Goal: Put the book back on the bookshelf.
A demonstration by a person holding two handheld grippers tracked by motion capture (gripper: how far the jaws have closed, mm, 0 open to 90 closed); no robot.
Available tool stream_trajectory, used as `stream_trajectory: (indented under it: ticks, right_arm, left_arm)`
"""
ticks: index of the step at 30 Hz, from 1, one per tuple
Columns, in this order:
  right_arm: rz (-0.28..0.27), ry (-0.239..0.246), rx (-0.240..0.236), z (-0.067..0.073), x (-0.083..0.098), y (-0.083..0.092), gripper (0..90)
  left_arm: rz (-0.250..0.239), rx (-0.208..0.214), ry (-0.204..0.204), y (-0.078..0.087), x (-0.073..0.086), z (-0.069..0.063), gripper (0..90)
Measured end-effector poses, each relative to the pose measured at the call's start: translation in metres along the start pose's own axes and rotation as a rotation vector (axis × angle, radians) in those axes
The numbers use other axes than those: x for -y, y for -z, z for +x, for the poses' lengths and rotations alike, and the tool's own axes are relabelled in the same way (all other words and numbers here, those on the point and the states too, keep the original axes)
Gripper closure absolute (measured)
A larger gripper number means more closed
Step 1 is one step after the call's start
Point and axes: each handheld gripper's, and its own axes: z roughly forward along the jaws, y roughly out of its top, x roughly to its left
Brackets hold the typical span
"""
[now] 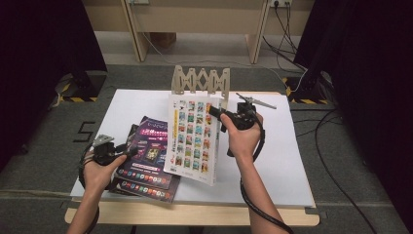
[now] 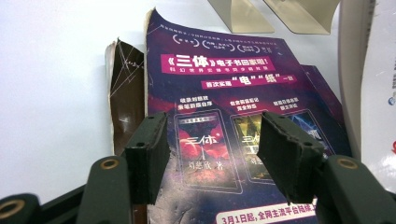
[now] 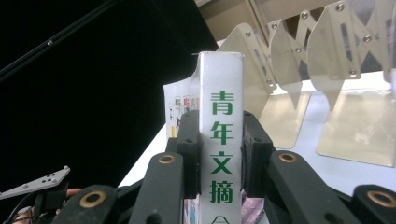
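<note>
Currently the right gripper (image 1: 217, 116) clamps the spine of the white book (image 1: 192, 138), holding it tilted upright above the table (image 1: 292, 165), just near of the rack (image 1: 201, 80). The step in hand appears to be shelving this book in the rack. The left gripper (image 1: 127, 152) stands open, nothing between its jaws, over the purple book (image 2: 224, 93) at the left, which lies on a brown book (image 2: 125, 88). The next move likely calls for carrying the white book far, aligning its spine with a rack slot, then lowering it upright before release.
</note>
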Motion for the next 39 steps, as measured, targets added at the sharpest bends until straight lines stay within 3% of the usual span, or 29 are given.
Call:
stream_trajectory:
  ticks: [12,29,39]
  right_arm:
    - [-0.068,0.010,0.034,-0.008,-0.006,0.021,74.4]
    - [-0.156,0.024,0.082,-0.012,-0.022,0.041,74.4]
    - [-0.229,0.079,0.153,-0.011,-0.039,0.046,74.4]
  left_arm:
    - [0.000,0.016,0.003,-0.005,-0.002,-0.001,41.6]
    - [-0.003,0.000,0.012,-0.002,0.002,0.000,41.7]
    - [-0.006,-0.010,0.021,0.001,0.005,0.002,41.7]
